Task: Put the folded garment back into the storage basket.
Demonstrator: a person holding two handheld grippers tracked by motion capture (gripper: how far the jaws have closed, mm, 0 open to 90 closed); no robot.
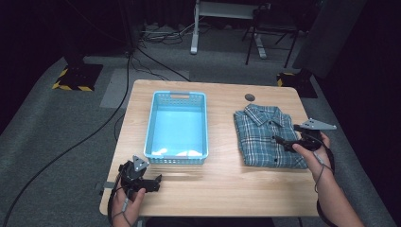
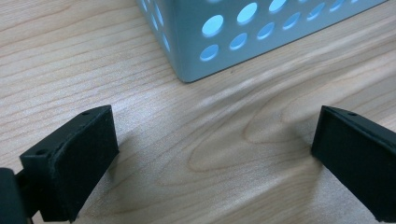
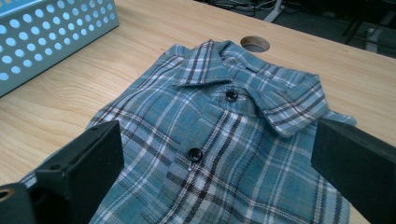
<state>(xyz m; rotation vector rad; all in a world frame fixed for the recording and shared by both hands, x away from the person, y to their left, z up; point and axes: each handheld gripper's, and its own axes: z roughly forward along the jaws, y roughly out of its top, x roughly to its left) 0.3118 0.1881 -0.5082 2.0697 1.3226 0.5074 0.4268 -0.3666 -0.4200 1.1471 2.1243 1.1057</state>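
**Folded shirt waits beside an empty basket**

The shirt [image 1: 269,136] lies folded and buttoned on the right half of the table [image 1: 222,189], collar toward the far edge, squared up as if ready to be lifted whole. The basket [image 1: 177,159] sits well apart to its left, open and with nothing in it, long side running away from the person. That layout suggests the shirt is meant to go in there, though it has not been touched yet.

The right gripper [image 1: 287,140] hovers over the shirt's near right part. In the right gripper view its jaws are spread wide, one to each side of the button placket, gripping nothing; whether the tips brush the cloth I cannot tell.

The left gripper [image 1: 152,183] rests low near the front edge, just short of the basket's near corner. Its jaws too are parted wide over bare wood, empty, apparently waiting to help.
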